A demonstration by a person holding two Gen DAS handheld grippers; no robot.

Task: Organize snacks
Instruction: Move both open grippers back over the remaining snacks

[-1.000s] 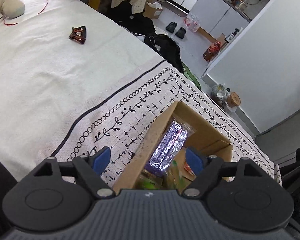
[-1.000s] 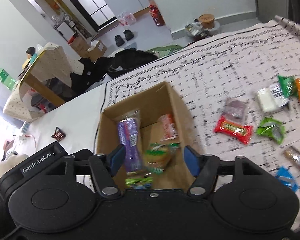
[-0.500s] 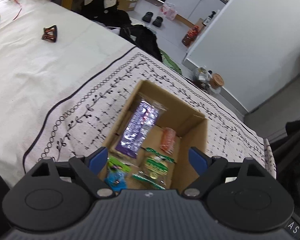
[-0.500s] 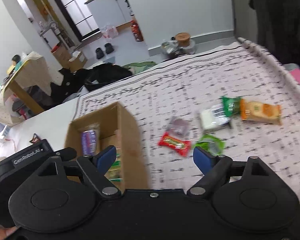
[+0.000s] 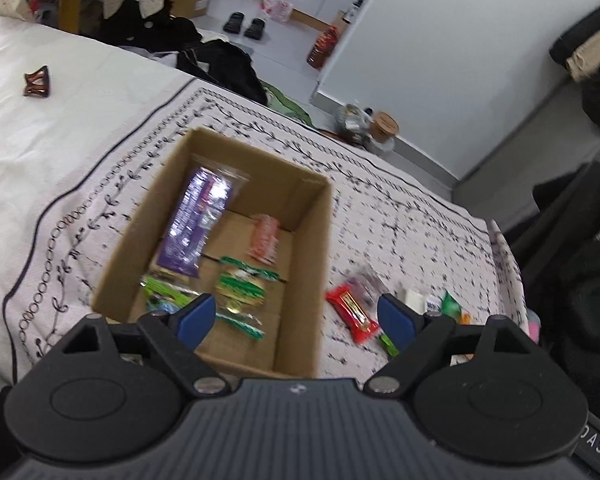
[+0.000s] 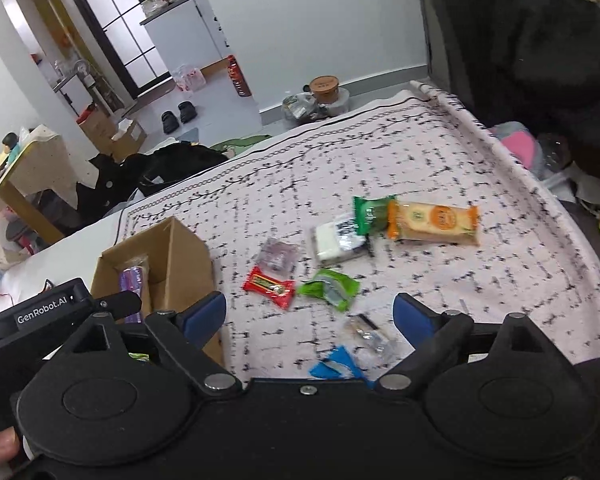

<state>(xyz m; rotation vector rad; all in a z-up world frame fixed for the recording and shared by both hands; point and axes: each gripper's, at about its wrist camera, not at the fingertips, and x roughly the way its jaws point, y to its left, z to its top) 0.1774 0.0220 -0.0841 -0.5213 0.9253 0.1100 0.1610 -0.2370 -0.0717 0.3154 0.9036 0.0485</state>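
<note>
Both the left gripper (image 5: pixel 296 318) and the right gripper (image 6: pixel 310 316) are wide open and hold nothing. The box (image 5: pixel 300 264) has several snacks inside; the red snack (image 6: pixel 269 286) lies just right of it on the cloth (image 6: pixel 440 152).

Even, soft indoor light; glare on the purple wrapper (image 5: pixel 196 220). Snacks motion-blurred; strong fisheye bending at the edges.

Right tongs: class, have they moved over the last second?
Yes. The right tongs swung rightward, off the cardboard box, and now face the loose snacks, red packet ahead.
</note>
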